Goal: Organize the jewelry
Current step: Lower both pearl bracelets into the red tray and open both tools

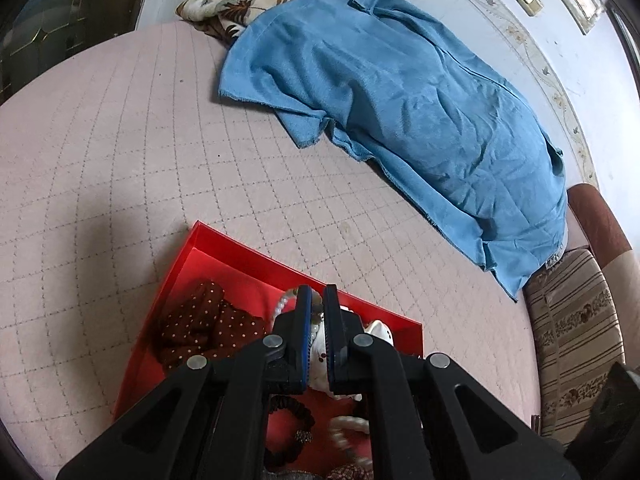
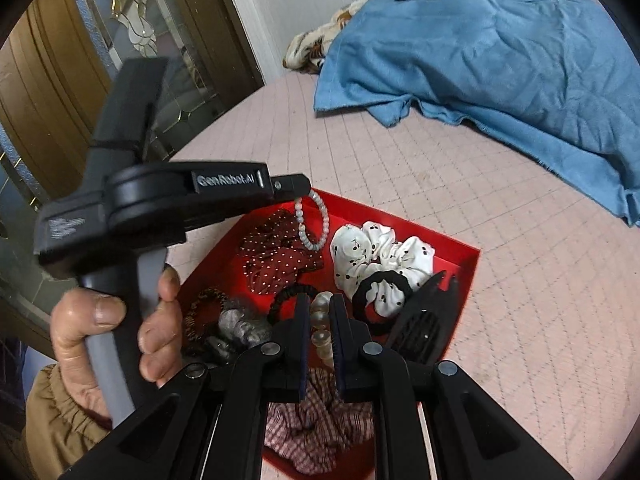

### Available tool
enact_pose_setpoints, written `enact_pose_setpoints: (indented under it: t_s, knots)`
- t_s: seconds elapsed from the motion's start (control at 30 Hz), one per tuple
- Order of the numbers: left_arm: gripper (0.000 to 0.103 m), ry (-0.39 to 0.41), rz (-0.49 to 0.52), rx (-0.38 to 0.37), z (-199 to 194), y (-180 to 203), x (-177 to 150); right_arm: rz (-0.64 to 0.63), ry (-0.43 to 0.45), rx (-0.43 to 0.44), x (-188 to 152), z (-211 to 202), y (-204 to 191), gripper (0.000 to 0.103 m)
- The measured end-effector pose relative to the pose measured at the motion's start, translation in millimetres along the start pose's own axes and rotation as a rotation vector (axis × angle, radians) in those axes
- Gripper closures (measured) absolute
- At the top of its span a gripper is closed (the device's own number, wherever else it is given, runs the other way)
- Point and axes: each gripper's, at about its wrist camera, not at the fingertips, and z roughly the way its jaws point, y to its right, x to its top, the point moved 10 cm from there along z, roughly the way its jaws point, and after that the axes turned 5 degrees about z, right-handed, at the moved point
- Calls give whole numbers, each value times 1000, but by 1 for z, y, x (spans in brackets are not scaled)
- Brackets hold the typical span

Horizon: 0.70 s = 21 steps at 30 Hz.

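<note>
Two hand-held grippers angle downward, side by side. The left gripper [image 2: 298, 186], seen from the right wrist cam, reaches in from the left w/ its black body tilted and its jaws clamped together; a beaded loop hangs from the tip. A bare left hand [image 2: 120, 340] wraps the grey handle: thumb across the front, fingers curled round the far side, a tan elastic cuff at the wrist. From its own cam the left fingertips [image 1: 304, 300] stand nearly parallel w/ only a slit between. The right gripper [image 2: 322, 304] is near-closed too, pads pinching a strand of large pale beads.
</note>
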Motion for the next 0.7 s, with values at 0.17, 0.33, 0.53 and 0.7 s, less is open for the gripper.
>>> enact_pose_setpoints:
  t_s: [0.17,0.33,0.53,0.7]
  knots:
    - [98,-19,10,11,8,-1,-4,6,-33,-18,-10,17,4,92]
    - [98,-15,8,10,6,0,-4,20,-49,-17,-14,24,7,92]
    - [80,-9,15,16,0,1,-6,12,-55,-16,-18,28,8,92]
    - [67,33,23,32,-19,0,-5,19,-48,4,-20,23,3,91]
